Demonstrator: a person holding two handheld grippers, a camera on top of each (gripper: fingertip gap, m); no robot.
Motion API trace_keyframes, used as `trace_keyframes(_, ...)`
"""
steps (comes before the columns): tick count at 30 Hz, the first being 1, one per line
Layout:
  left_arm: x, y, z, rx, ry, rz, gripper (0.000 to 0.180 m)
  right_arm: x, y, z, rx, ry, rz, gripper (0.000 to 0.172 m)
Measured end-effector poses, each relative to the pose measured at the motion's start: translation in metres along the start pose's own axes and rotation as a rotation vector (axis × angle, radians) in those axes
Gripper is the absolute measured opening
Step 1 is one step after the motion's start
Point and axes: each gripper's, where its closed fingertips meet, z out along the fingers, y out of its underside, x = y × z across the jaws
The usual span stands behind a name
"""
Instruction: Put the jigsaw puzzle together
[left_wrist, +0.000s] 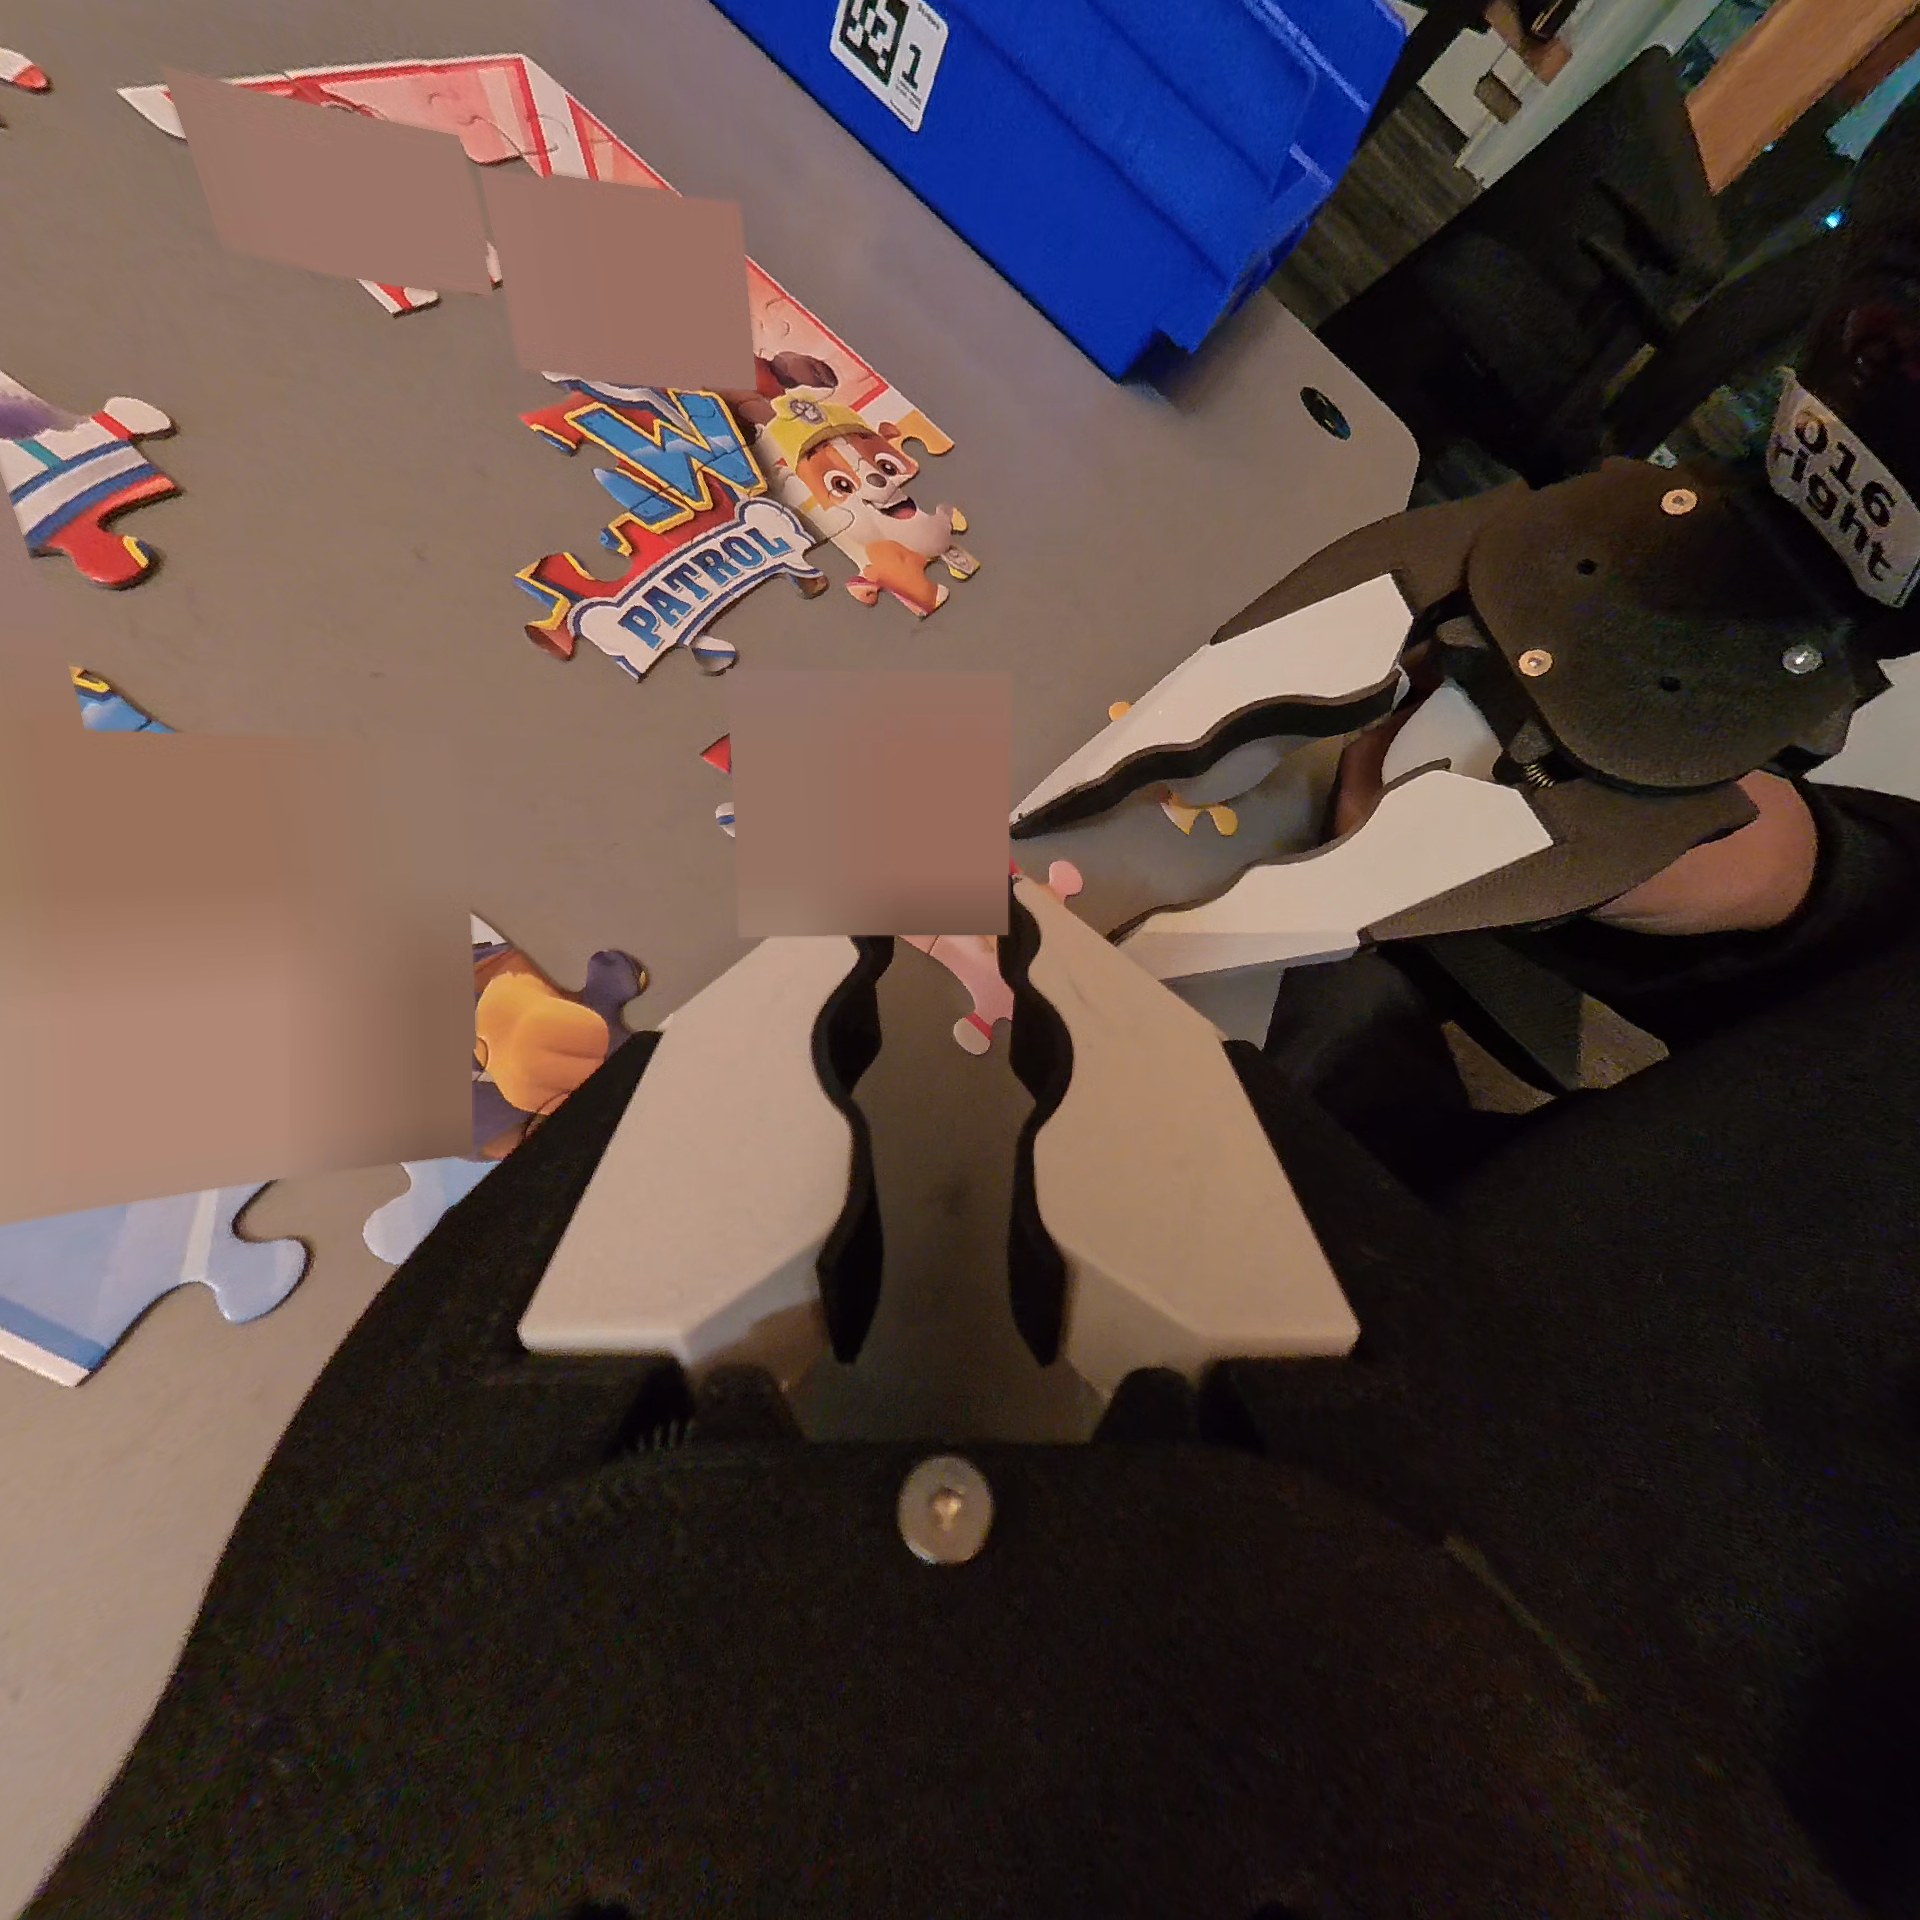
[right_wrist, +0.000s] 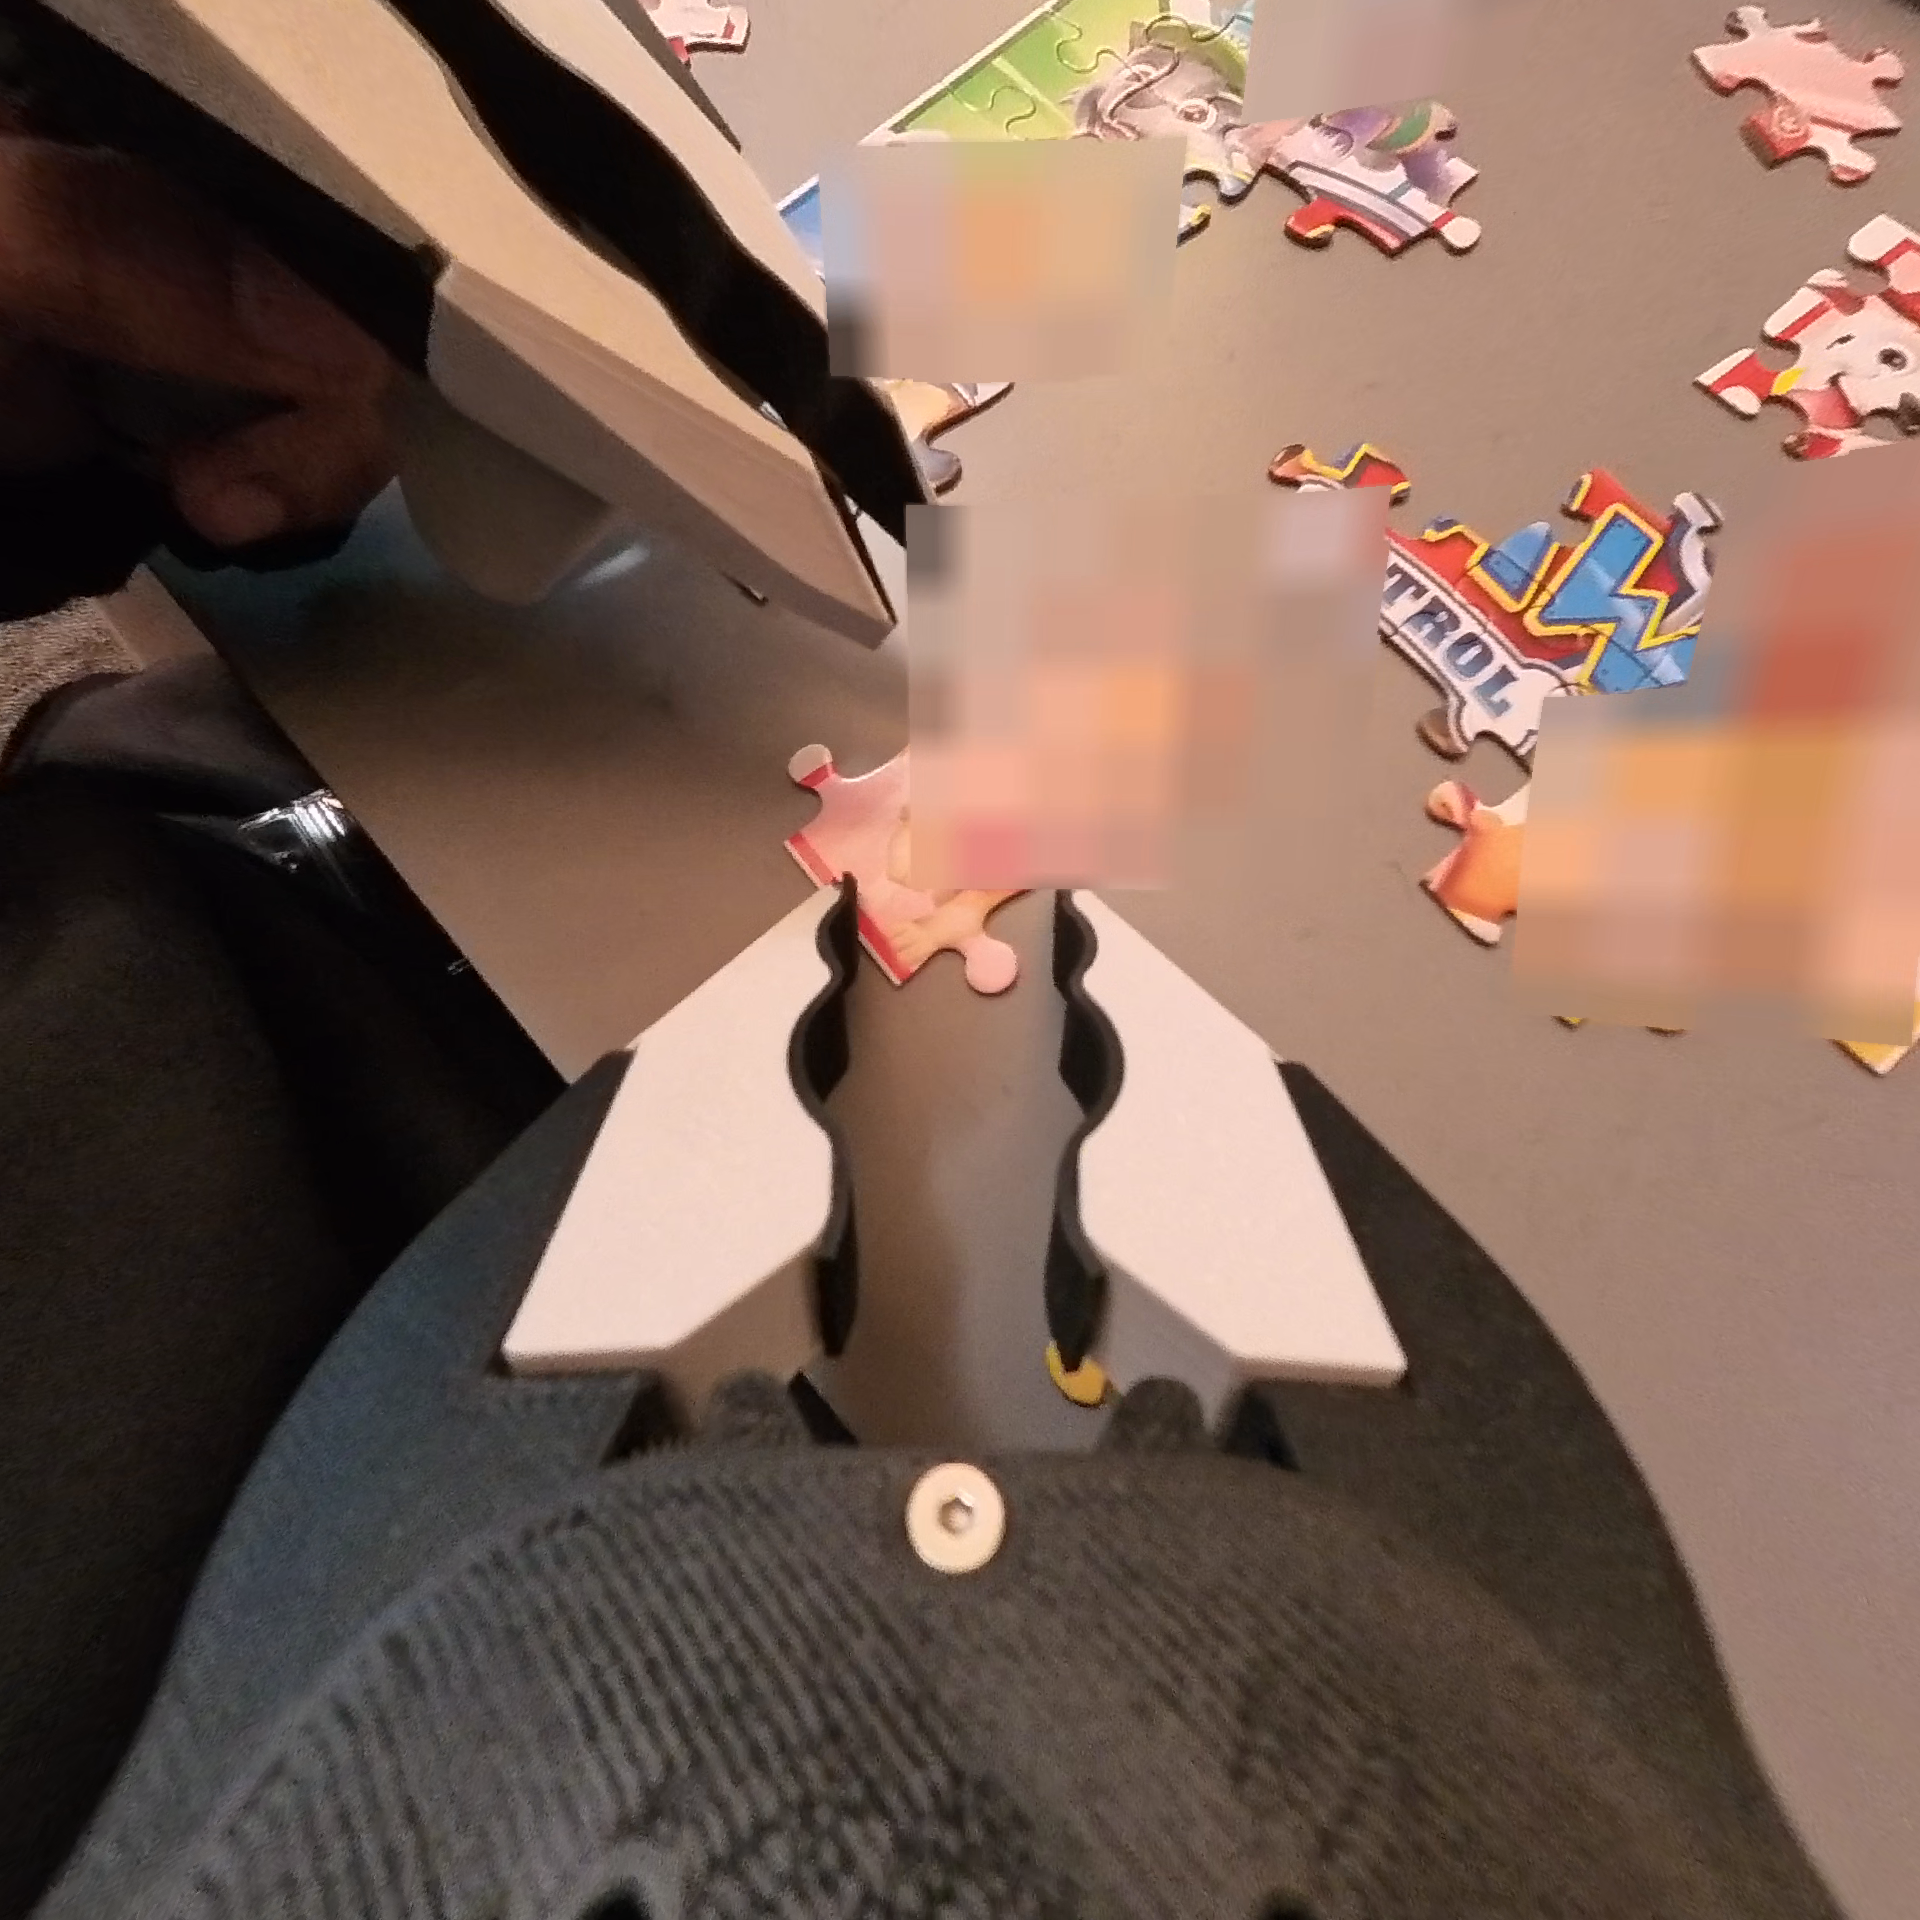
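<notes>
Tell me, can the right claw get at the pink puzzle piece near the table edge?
Probably yes. The right claw stands open with the pink piece lying flat on the table just ahead of its tips. The left claw crowds in over the same piece, so it may get in the way.

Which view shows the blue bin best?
Left wrist view: the blue bin sits at the table's far edge, its side and a label visible. The right wrist view doesn't show it at all.
</notes>
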Motion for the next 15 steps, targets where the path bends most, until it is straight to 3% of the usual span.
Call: trace_keyframes(15, -0.0014, 0.0024, 0.0021, -0.008, -0.002, -0.005, 0.017, 0.0036, 0.0003, -0.0006, 0.007, 0.004, 0.006, 0.035)
